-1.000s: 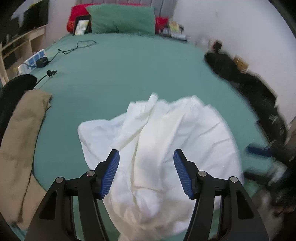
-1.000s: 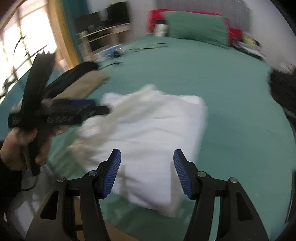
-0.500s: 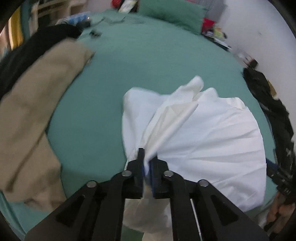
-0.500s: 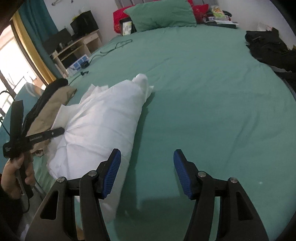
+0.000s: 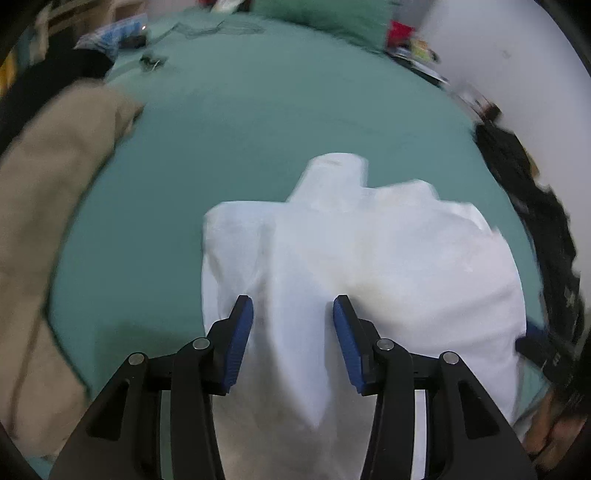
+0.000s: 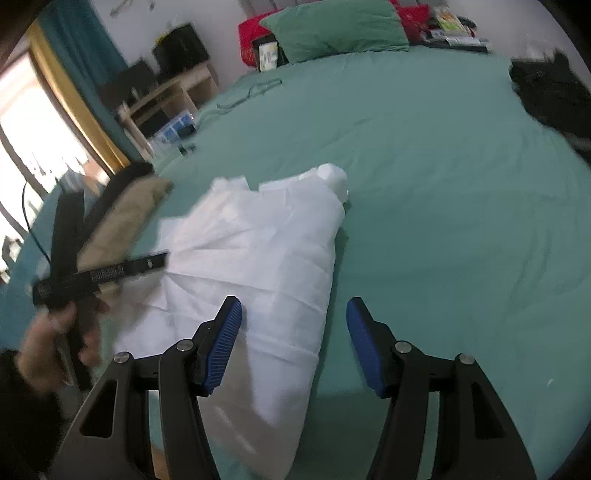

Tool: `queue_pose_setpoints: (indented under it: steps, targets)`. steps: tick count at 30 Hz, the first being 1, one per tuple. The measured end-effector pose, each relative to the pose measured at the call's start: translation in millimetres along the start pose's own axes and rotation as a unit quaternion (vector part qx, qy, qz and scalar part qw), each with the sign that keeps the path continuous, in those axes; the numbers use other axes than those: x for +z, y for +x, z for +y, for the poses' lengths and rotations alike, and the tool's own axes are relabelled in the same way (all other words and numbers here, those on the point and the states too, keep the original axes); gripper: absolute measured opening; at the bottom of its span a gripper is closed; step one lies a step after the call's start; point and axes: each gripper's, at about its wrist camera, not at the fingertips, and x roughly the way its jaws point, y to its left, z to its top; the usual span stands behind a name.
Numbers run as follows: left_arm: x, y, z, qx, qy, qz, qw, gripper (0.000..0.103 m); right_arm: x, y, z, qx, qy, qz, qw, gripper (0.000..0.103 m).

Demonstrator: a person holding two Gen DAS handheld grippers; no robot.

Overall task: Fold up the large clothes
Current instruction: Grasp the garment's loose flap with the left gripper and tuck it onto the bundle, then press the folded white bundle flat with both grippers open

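A large white garment [image 5: 369,251] lies bunched on the green bed sheet [image 5: 258,122], with a sleeve or collar end sticking out at its far side. My left gripper [image 5: 293,332] hovers over the garment's near part. Its jaws are opening, and the cloth lies under the gap with the blue pads [image 5: 242,328] clear of it. In the right wrist view the garment [image 6: 258,251] runs from the centre to the left. My right gripper [image 6: 293,339] stands open above the garment's near right edge, holding nothing. A hand [image 6: 55,332] holds the left gripper at the far left.
A beige garment [image 5: 48,206] and dark clothes lie at the bed's left edge. Black clothes [image 6: 550,92] are piled along the right side by the wall. A green pillow [image 6: 332,29], cables [image 6: 251,92] and a wooden shelf [image 6: 166,99] are at the far end.
Half a second ago my left gripper was shut on a fold of the white garment; it has since let go and opened. The fold has dropped flat. Both grippers moved lower.
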Motion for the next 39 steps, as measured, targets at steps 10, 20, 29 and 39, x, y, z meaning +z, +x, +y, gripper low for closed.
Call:
queue_pose_setpoints:
  steps: [10, 20, 29, 39]
  targets:
    - [-9.7, -15.8, 31.4, 0.037, -0.040, -0.017, 0.9983, 0.048, 5.2, 37.7, -0.7, -0.044, -0.012, 0.025, 0.999, 0.081]
    - [-36.5, -54.3, 7.3, -0.061, -0.032, -0.050, 0.9964, 0.055, -12.3, -22.4, -14.1, -0.043, 0.020, 0.000, 0.999, 0.081]
    - [-50.8, -23.8, -16.4, -0.063, -0.007, 0.026, 0.9977, 0.056, -46.7, 1.3, 2.2, -0.124, -0.062, 0.031, 0.990, 0.081]
    - [-30.7, -44.4, 14.1, -0.057, -0.064, -0.034, 0.9958, 0.058, -25.2, -23.7, -20.1, -0.078, 0.023, -0.016, 0.997, 0.081]
